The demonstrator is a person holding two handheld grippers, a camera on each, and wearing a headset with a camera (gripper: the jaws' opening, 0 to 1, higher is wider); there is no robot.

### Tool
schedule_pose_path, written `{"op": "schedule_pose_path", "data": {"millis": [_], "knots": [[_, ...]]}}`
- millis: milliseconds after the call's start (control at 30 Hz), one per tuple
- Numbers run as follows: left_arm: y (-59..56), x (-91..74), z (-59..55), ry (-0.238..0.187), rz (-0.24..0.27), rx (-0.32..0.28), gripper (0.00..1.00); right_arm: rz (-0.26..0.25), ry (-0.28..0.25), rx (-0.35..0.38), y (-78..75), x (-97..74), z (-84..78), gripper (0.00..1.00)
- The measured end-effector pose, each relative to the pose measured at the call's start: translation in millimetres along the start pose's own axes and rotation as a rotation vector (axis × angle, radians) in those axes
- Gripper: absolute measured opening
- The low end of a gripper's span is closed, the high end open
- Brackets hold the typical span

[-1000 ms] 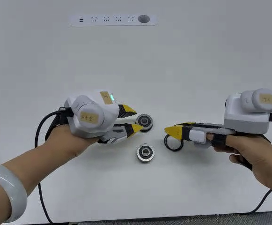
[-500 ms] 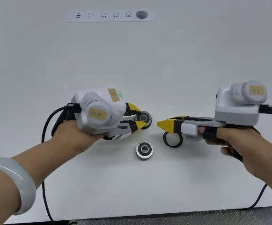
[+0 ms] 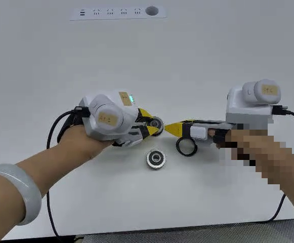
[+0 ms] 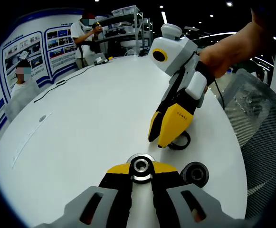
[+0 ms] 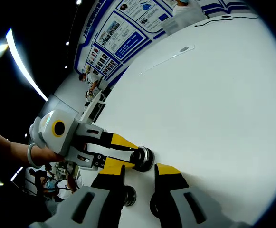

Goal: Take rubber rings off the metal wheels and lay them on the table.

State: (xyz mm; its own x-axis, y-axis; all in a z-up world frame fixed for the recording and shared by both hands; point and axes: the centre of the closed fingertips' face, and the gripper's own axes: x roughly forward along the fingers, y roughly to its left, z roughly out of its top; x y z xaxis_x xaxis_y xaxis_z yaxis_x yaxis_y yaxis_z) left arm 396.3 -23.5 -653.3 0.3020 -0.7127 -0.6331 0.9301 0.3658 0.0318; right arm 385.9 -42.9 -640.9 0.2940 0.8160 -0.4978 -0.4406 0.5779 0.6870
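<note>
One metal wheel [image 3: 157, 124], pinched by the left hand-held gripper [image 3: 149, 122] low over the bench [image 3: 212, 76], lies directly ahead of the slightly spread right hand-held gripper [image 3: 173, 128], almost touching its tips.

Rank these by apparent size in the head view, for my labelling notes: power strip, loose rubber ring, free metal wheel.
1. power strip, clearly largest.
2. loose rubber ring and free metal wheel: about alike, so not ranked.
</note>
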Motion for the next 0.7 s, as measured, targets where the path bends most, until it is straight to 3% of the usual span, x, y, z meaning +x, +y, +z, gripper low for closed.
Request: {"op": "schedule_pose_path", "data": {"millis": [700], "knots": [[1.0,1.0,-0.9,0.003,-0.008,0.003,0.13,0.042,0.046,0.068,-2.5,21.0,-0.4,0.30]]}}
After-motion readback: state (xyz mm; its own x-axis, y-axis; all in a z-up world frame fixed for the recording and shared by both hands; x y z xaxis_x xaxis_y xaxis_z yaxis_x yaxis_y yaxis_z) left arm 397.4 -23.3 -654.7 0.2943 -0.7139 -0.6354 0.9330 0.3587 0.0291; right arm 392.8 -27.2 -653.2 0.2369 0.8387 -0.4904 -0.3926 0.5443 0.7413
